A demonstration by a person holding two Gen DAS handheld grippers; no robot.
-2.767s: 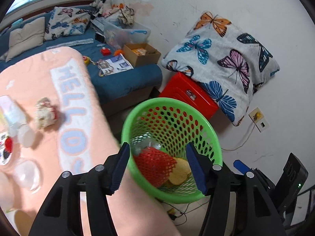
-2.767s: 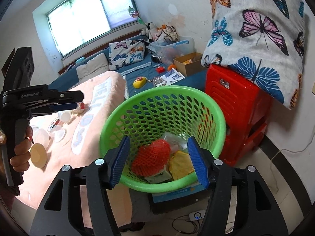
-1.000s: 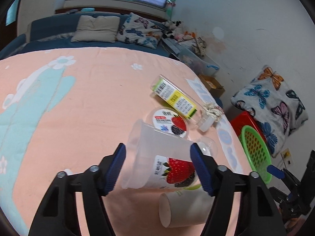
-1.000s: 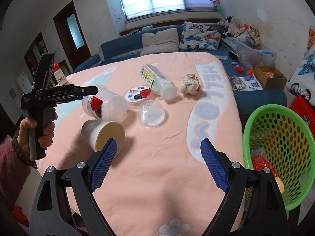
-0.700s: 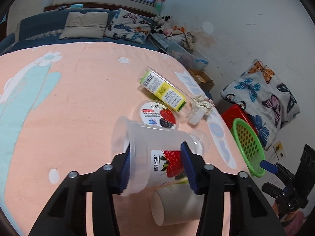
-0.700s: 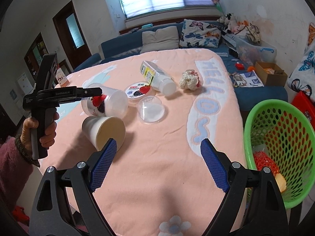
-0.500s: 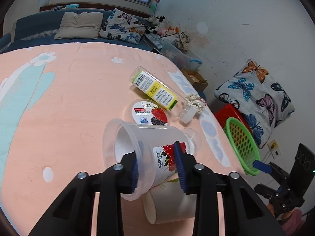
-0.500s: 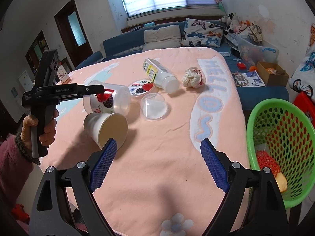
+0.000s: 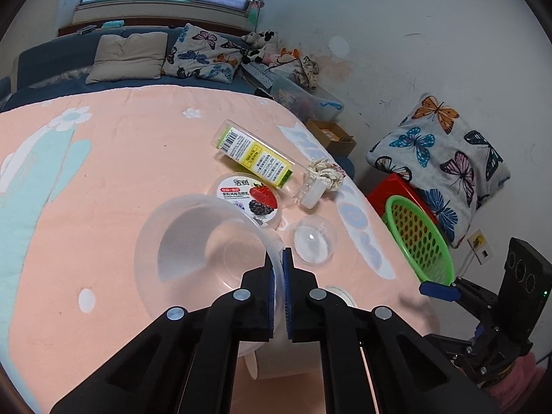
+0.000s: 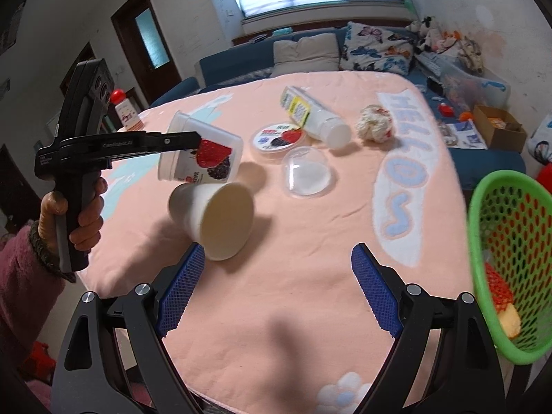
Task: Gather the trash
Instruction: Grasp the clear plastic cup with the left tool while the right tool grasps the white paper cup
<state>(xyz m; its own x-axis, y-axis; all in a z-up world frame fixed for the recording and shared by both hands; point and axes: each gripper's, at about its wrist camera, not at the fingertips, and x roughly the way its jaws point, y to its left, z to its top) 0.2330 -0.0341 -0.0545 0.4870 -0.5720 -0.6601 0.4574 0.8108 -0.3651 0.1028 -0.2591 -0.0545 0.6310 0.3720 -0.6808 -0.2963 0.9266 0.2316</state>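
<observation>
My left gripper [image 9: 278, 269] is shut on the wall of a clear plastic cup [image 9: 193, 241] with a strawberry label. The cup [image 10: 207, 158] hangs tilted above the peach cloth, mouth toward the left wrist camera. Just below it lies a white paper cup [image 10: 214, 220] on its side. My right gripper [image 10: 277, 258] stands open over the cloth with nothing between its fingers; the paper cup is just beyond its left finger. A green basket [image 10: 500, 176] holding red netting and other trash stands off the table's right edge.
On the cloth lie a strawberry-printed lid [image 10: 279, 139], a clear dome lid [image 10: 307, 172], a yellow-labelled bottle [image 10: 314, 117] and a crumpled paper ball [image 10: 376, 122]. A red stool [image 9: 396, 189] and butterfly cushion [image 9: 438, 151] stand behind the basket. A blue sofa runs beyond the table.
The left jaws have closed from around the strawberry cup onto its wall, and the cup has tipped with its mouth toward the camera. The right gripper has edged nearer the paper cup.
</observation>
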